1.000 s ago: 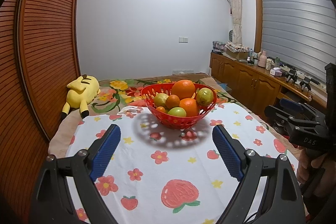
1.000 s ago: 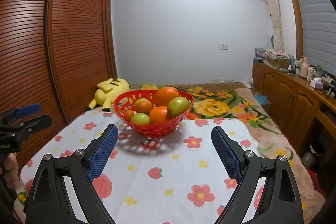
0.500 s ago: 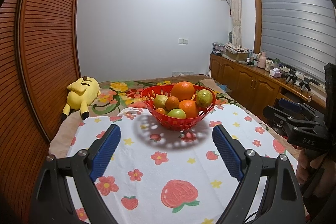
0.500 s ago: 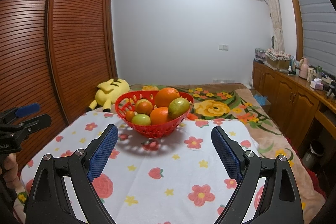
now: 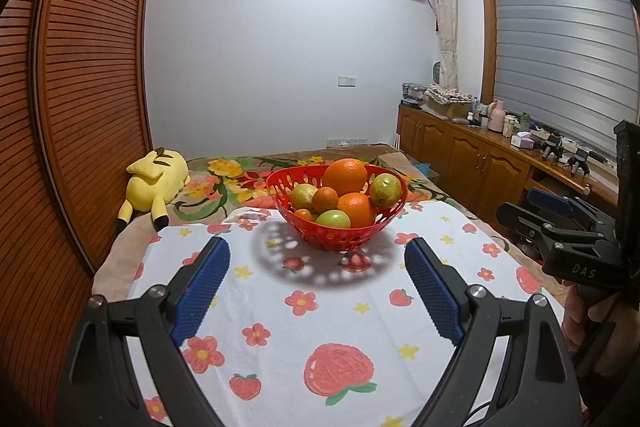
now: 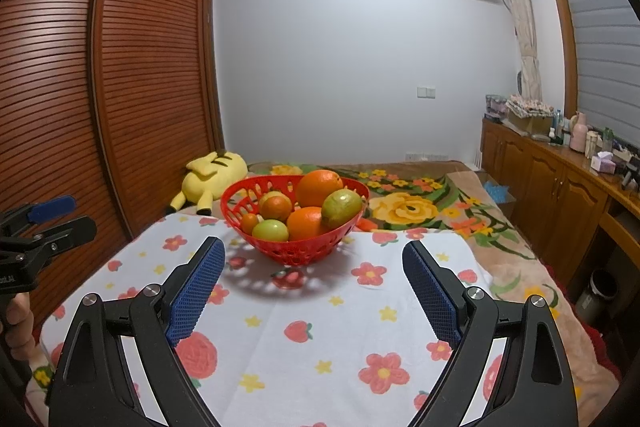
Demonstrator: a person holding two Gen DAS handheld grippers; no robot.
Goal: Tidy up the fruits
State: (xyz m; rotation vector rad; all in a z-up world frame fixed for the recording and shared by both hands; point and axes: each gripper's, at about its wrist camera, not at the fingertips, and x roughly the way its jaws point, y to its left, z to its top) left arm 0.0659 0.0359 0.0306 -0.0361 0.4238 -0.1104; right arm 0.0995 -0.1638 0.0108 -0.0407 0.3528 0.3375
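Note:
A red perforated basket (image 5: 332, 242) stands on the white cloth printed with flowers and strawberries (image 5: 280, 307). It is heaped with fruit: a large orange (image 5: 345, 175) on top, a second orange (image 5: 356, 209), a green apple (image 5: 334, 219), a yellow-green pear (image 5: 385, 189) and small tangerines. My left gripper (image 5: 317, 251) is open and empty, short of the basket. The right wrist view shows the same basket (image 6: 296, 253) and large orange (image 6: 319, 188) beyond my right gripper (image 6: 314, 251), which is also open and empty. Each gripper appears at the edge of the other's view: the right gripper (image 5: 528, 209) and the left gripper (image 6: 66, 217).
A yellow plush toy (image 5: 158, 181) lies on the floral blanket (image 6: 420, 207) behind the cloth, to the left. Louvred wooden wardrobe doors (image 5: 80, 107) run along the left. Wooden cabinets (image 5: 480, 167) with clutter on top line the right wall, with a dark bin (image 6: 600, 291) below.

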